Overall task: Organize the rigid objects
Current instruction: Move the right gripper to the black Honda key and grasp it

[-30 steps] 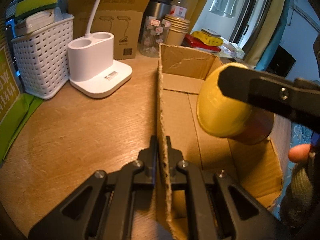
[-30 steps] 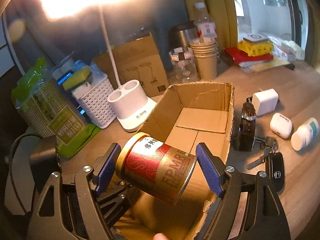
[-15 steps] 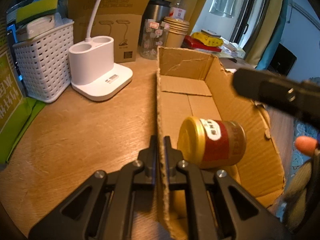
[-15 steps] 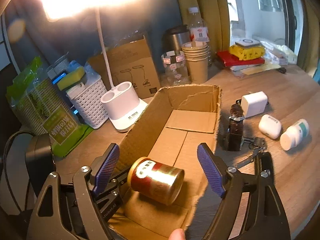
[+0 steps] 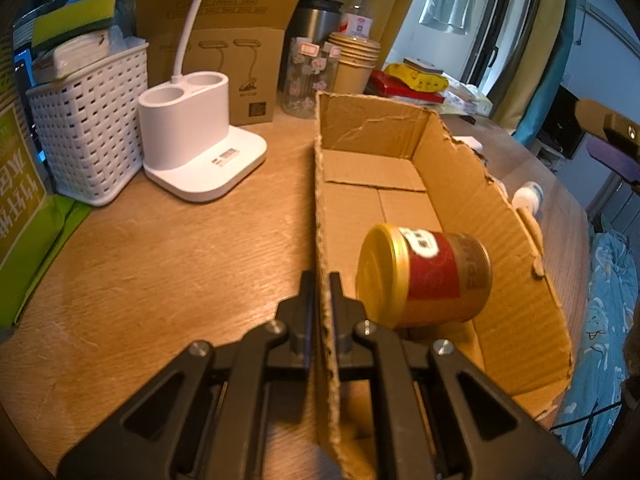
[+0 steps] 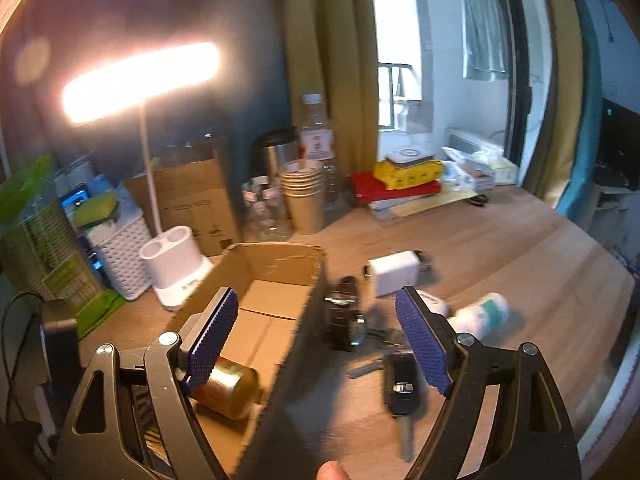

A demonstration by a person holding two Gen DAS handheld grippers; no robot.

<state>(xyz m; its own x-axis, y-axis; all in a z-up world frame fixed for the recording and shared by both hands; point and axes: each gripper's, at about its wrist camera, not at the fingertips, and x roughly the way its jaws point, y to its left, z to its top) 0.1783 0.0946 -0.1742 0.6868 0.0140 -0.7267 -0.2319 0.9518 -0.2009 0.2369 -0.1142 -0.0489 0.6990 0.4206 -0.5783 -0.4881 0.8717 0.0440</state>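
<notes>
A red and gold can (image 5: 424, 276) with a yellow lid lies on its side in the open cardboard box (image 5: 516, 280). My left gripper (image 5: 322, 284) is shut on the box's left wall. In the right wrist view my right gripper (image 6: 320, 336) is open and empty above the box's right wall (image 6: 296, 344), and the can (image 6: 226, 390) shows low left in the box. To the right of the box lie a dark watch (image 6: 344, 312), a white charger (image 6: 392, 274), a white pill bottle (image 6: 480, 314) and a car key (image 6: 402, 378).
At the back stand a white lamp base (image 5: 196, 148), a white woven basket (image 5: 88, 136), a brown carton (image 5: 224, 52), paper cups (image 5: 354, 60), a glass jar (image 5: 306, 76) and red and yellow packs (image 6: 400, 180). A green bag (image 5: 20, 184) is at far left.
My right gripper let go of the can, which dropped into the box and lies on its side. The right gripper then rose and swung right, toward the items beside the box.
</notes>
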